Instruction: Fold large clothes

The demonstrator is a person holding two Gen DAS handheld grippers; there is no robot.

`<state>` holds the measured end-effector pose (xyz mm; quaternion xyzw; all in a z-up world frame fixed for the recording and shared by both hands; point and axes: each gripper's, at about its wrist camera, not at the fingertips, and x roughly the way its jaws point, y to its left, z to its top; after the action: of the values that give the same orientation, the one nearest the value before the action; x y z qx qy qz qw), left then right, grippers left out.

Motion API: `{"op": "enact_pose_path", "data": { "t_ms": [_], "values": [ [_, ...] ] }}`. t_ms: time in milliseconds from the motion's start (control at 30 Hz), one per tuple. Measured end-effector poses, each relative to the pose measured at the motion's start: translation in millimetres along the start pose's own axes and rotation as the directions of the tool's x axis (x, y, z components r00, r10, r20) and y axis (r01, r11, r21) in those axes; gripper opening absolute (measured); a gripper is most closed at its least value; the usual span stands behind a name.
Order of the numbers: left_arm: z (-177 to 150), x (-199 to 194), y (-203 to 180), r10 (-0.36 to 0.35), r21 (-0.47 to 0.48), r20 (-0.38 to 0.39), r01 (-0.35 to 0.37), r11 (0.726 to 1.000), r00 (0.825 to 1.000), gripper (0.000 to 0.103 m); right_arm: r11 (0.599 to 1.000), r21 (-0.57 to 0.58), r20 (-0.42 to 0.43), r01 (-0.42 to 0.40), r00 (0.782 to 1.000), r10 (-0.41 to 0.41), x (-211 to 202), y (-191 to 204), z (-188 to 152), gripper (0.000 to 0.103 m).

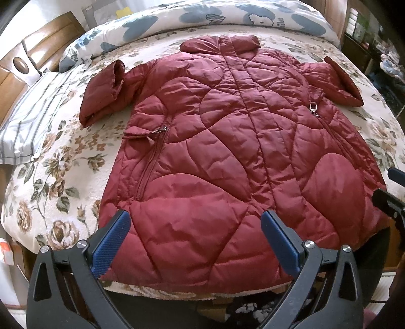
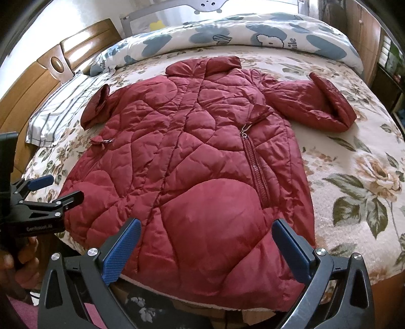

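Note:
A dark red quilted puffer coat (image 1: 222,141) lies spread flat, front up, on the floral bed cover, collar far, hem at the near edge; it also shows in the right wrist view (image 2: 192,172). Its left sleeve (image 1: 101,98) and right sleeve (image 2: 316,106) are bent out to the sides. My left gripper (image 1: 196,222) is open, empty, hovering over the hem's left part. My right gripper (image 2: 206,230) is open, empty, over the hem's right part. The left gripper also shows at the left of the right wrist view (image 2: 55,189), and the right gripper at the right edge of the left wrist view (image 1: 389,187).
The floral bed cover (image 2: 354,164) stretches around the coat. A rolled blue-flowered duvet (image 1: 227,15) lies along the far side. A striped pillow (image 1: 30,126) sits at the left by the wooden headboard (image 1: 15,83). Furniture stands at the far right (image 1: 379,58).

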<state>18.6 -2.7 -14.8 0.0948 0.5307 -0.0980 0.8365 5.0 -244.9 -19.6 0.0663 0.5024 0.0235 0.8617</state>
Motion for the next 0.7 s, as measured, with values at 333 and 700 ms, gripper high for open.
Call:
{"op": "enact_pose_path", "data": {
  "t_ms": [333, 700],
  "values": [
    [18, 11, 5, 0.025, 0.013, 0.055, -0.025, 1.0, 0.998, 0.103, 0.999, 0.044, 0.165, 0.0, 0.986, -0.007, 7, -35, 30, 0.103],
    [47, 32, 19, 0.024, -0.016, -0.04, -0.024, 1.0, 0.999, 0.103, 0.982, 0.186, 0.139, 0.031, 0.989, -0.057, 16, -111, 75, 0.103]
  ]
}}
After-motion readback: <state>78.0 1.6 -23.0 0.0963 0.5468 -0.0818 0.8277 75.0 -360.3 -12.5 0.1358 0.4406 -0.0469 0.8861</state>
